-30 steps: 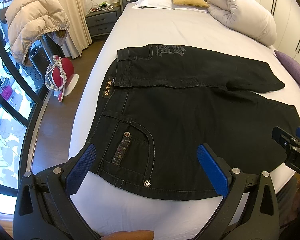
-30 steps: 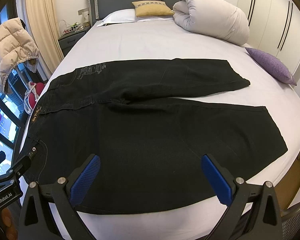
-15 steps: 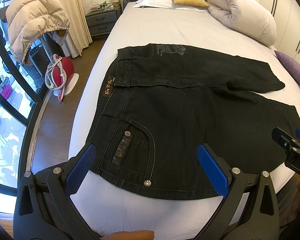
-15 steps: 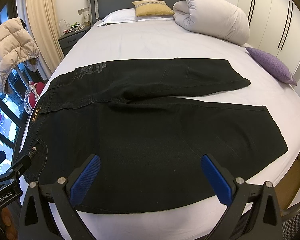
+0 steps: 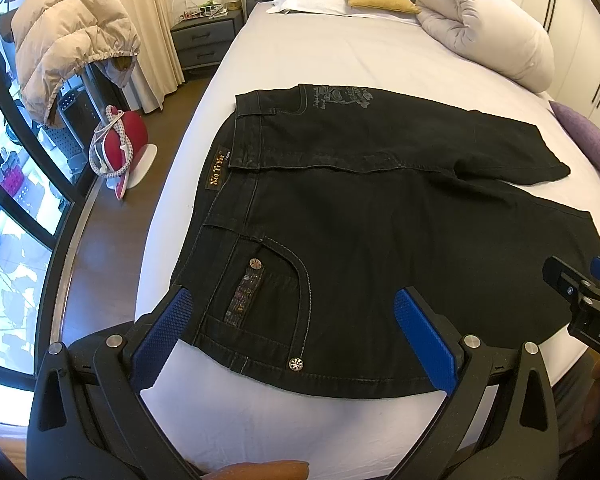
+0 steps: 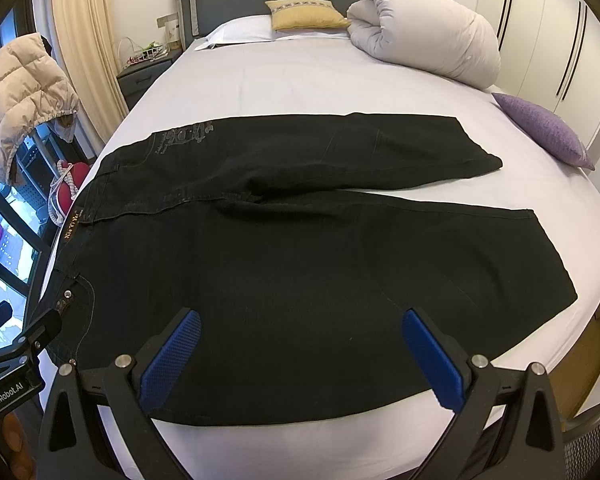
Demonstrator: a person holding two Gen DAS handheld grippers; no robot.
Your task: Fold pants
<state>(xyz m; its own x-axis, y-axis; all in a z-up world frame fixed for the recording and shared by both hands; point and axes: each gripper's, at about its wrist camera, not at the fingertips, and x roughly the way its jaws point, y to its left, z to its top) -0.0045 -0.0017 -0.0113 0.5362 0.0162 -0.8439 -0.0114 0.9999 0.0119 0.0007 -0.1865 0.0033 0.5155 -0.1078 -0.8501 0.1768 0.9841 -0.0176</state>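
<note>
Lying flat across the white bed (image 5: pixel 340 52), the black pants (image 5: pixel 380 220) have their waistband toward the left edge and both legs splayed rightward, the far leg ending short of a purple cushion (image 6: pixel 544 128). At the near-left corner, the left gripper (image 5: pixel 292 328) hovers with jaws spread wide, empty, over the studded pocket (image 5: pixel 268 292). Further right, the right gripper (image 6: pixel 304 356) is likewise released above the near leg. Denim looks heavy, limp yet creasable; pinching the near waistband corner and the near hem seems best.
</note>
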